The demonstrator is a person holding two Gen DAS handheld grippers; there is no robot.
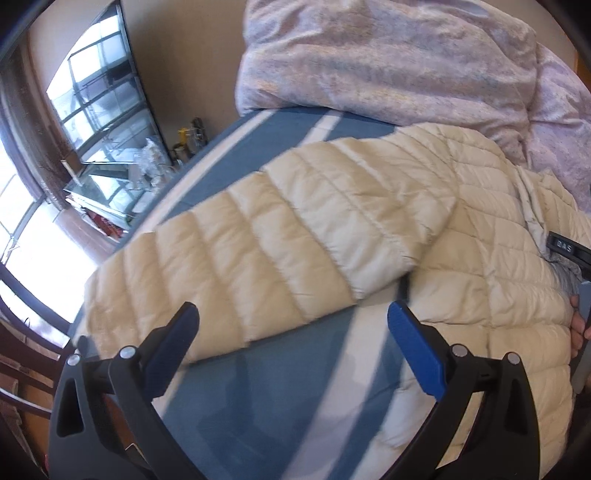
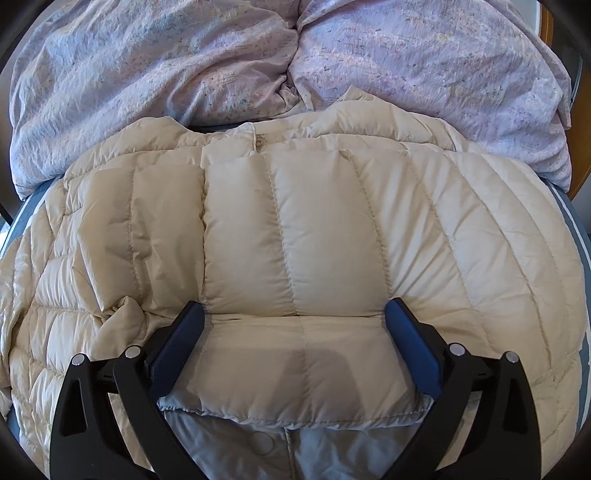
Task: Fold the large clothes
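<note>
A cream quilted puffer jacket [image 1: 480,266] lies on a blue and white striped sheet [image 1: 258,398]. In the left wrist view one sleeve [image 1: 240,251] stretches out flat to the left. My left gripper [image 1: 293,332] hovers open over that sleeve's lower edge and holds nothing. At the far right edge a hand [image 1: 578,325] holds the other gripper over the jacket body. In the right wrist view the other sleeve [image 2: 295,240] lies folded across the jacket [image 2: 92,258]. Its cuff [image 2: 295,376] rests between the wide-open fingers of my right gripper [image 2: 295,325], with grey lining showing below.
A bunched lilac patterned duvet [image 2: 184,62] [image 1: 388,62] lies against the jacket's far side. A wooden bed frame [image 2: 546,26] shows at the upper right. Left of the bed stand a window [image 1: 37,240], a glass-fronted unit [image 1: 107,110] and cluttered items [image 1: 188,136].
</note>
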